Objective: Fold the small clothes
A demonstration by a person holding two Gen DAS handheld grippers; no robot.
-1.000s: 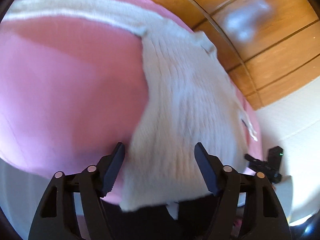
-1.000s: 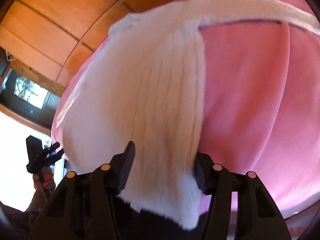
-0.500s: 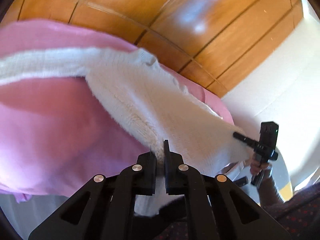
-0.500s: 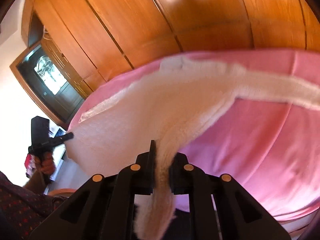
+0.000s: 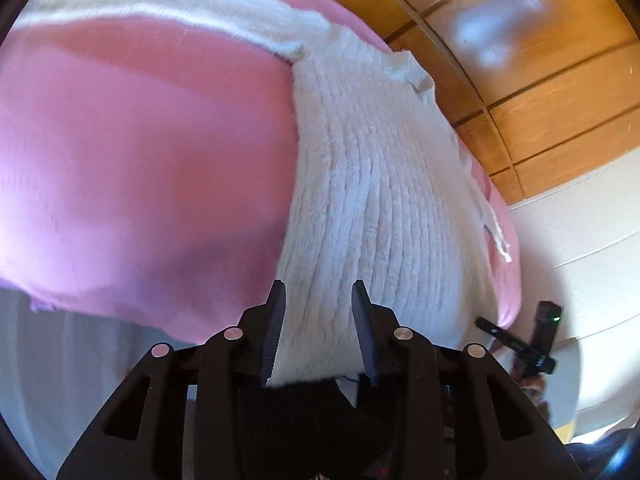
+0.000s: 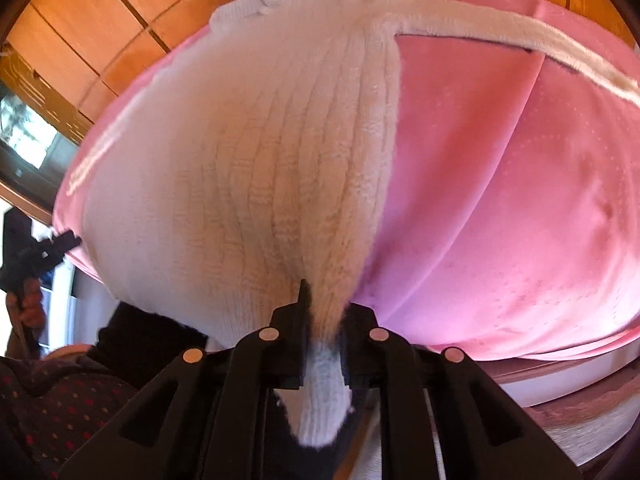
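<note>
Here, white knit sweater [image 6: 248, 160] on pink sheet [image 6: 500, 200], left gripper [image 5: 318, 328] jaws spread, right gripper [image 6: 326, 312] jaws pinching hem.

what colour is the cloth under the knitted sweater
Pink cloth under the white ribbed knit sweater; clearest in right wrist view.

Both wrist cams sit super close at the near edge, looking across the same white knit sweater [image 5: 376, 184] [image 6: 256, 160] on the pink cover [image 5: 140, 152] [image 6: 500, 200]; each also catches the other gripper.

Bright daylight — soft blur, fisheye-warped edges
</note>
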